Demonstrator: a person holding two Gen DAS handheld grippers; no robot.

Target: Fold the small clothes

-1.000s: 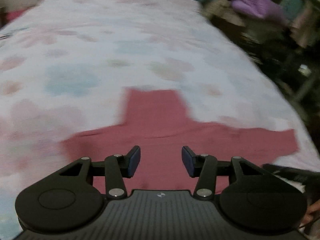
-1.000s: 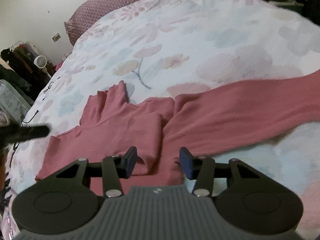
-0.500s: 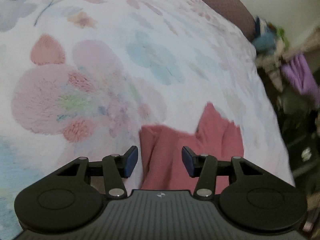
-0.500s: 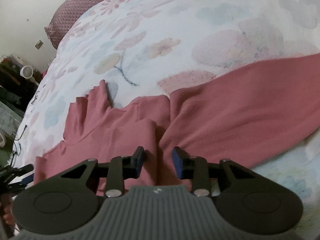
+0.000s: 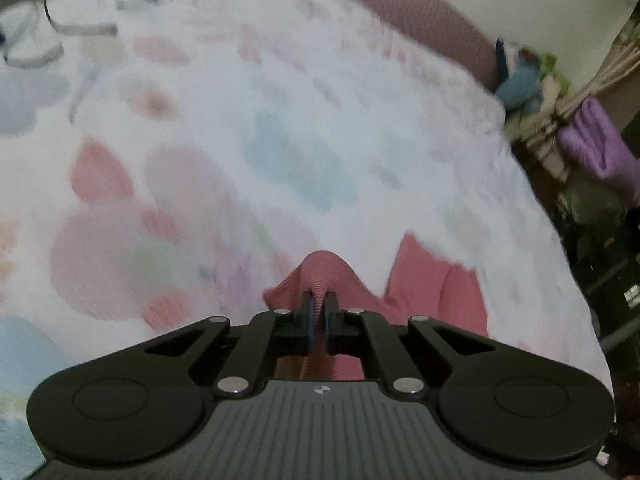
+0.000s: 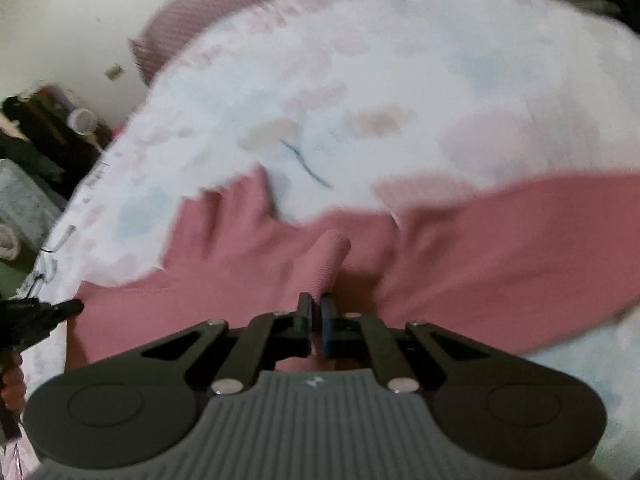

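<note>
A dusty-pink ribbed knit top [image 6: 224, 276] lies spread on a bed covered by a white fleecy blanket printed with pale pink and blue flowers [image 5: 280, 128]. The garment sits toward the near edge of the bed, with one long sleeve [image 6: 520, 248] stretched out across the blanket toward the bed's right side in the right wrist view.

The left gripper [image 5: 319, 308] angles down toward the bed, its black linkage arms drawn in and its blue-faced pads pressed together on a raised ridge of the pink fabric, which bulges up in a small hump just ahead of the fingertips. Beyond that hump another flap of the same garment lies flat, near the right edge of the bed in this view.

The right gripper [image 6: 316, 312] also tilts downward over the garment's middle. Its pads are clamped on a pinched roll of pink ribbed cloth that stands up between and beyond the tips, with the sleeve running off to one side and the body of the top to the other.

In the right wrist view the black tip of the other gripper shows at the garment's far left end, with part of a hand [image 6: 12, 384] below it.

A mauve textured pillow [image 5: 432, 12] lies at the head of the bed against a pale wall. Cluttered shelves, blurred, stand beside the bed.
</note>
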